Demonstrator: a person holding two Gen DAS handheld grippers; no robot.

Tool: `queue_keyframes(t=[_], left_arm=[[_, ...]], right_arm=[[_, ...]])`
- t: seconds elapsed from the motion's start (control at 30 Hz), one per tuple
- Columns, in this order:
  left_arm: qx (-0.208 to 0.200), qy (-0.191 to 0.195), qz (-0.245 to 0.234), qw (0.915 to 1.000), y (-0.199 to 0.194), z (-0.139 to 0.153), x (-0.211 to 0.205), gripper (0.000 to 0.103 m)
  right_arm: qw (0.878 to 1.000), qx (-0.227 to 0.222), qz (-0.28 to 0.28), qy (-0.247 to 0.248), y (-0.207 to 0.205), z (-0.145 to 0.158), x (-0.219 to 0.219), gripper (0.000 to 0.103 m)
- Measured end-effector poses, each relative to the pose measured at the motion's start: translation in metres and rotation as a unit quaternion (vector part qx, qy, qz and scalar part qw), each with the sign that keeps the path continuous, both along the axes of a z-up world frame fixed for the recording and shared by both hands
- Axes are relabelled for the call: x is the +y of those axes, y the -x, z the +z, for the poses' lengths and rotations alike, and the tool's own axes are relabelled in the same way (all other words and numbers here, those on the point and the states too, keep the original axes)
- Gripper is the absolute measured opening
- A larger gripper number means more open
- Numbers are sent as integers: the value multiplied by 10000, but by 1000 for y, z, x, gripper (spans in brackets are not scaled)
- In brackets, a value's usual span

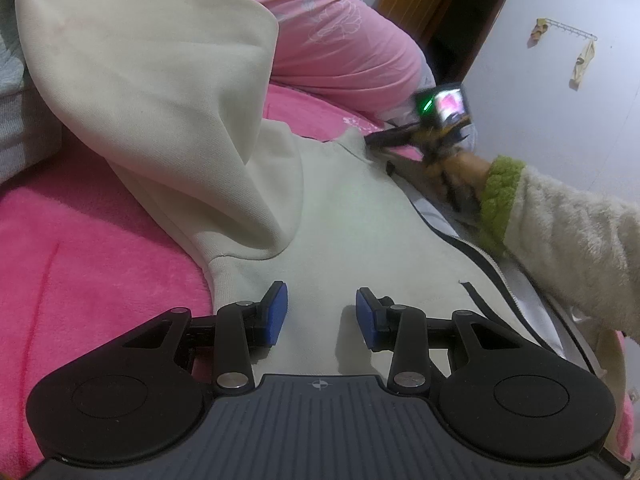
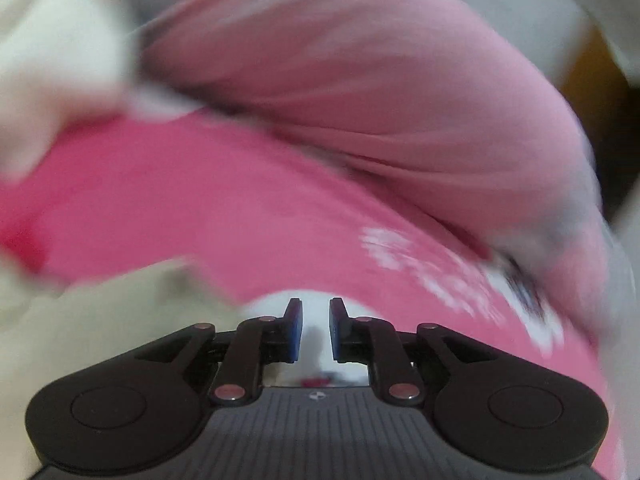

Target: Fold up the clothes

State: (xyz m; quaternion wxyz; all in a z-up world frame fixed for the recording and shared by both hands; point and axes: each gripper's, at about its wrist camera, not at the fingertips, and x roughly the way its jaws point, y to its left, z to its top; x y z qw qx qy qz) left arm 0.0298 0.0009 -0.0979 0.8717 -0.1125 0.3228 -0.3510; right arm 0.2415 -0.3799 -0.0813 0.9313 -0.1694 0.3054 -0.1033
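Beneath the left gripper (image 1: 321, 314)'s spread jaws lies the cream garment (image 1: 340, 216) (right's perhaps pinching it).

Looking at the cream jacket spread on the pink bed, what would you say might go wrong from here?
1. The left tongs stand open over the cream jacket without gripping it, so the hem may slide when pulled.
2. The right tongs show a gap between the pads; the collar edge may slip free.
3. The raised sleeve could flop back and crease the fold.

A bright pink blanket (image 1: 80, 264) fills the lower left. A pale pink quilt (image 1: 340, 40) bulges at top centre. A hook rail (image 1: 568, 30) hangs upper right on the wall.
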Motion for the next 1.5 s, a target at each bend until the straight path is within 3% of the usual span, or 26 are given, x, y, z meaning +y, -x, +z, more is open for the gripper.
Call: queue_keyframes(t=[0.17,0.23,0.37,0.47,0.53,0.57,0.63,0.73,0.87,0.97,1.07,1.23,1.37,1.5], left_arm=[[2,10,1,10000,-1,-1,0,38],[4,13,0,10000,-1,-1,0,38],[9,24,4,10000,-1,-1,0,38],[0,6,6,10000,-1,-1,0,38],[-12,-11,8,10000,0,0,0,38],[-19,-21,10,10000,1,0,0,38],[-28,-34,13,10000,2,0,0,38],[-49,-50,19,10000,2,0,0,38],[-60,-97,21,9999,3,1,0,38],[-51,-133,27,9999,3,2,-1,38],[-35,-181,94,9998,2,7,0,38],[-277,-272,240,9990,8,27,-2,38],[-508,-474,345,9970,3,44,-12,39],[-52,-1201,903,9886,-20,34,-22,43]], right_arm=[[9945,-339,-35,-992,34,57,-25,14],[9896,-131,490,-1349,49,65,-8,14],[9800,580,1619,-1000,66,35,46,14],[9830,1072,1475,-225,45,-14,62,14],[9891,952,1122,1,30,-33,48,39],[9907,883,1002,-242,26,-28,39,45],[9909,834,794,-694,28,-19,27,44],[9937,732,357,-768,44,-1,15,35],[9861,209,-440,-1590,93,54,-27,36],[9683,-149,-896,-2327,149,99,-59,36],[9518,-478,-996,-2862,225,139,-76,36],[9451,-1015,-982,-2947,359,184,-57,36],[9309,-1467,-1193,-3124,451,185,-40,37],[9167,-1466,-1858,-3221,504,150,-34,37]])
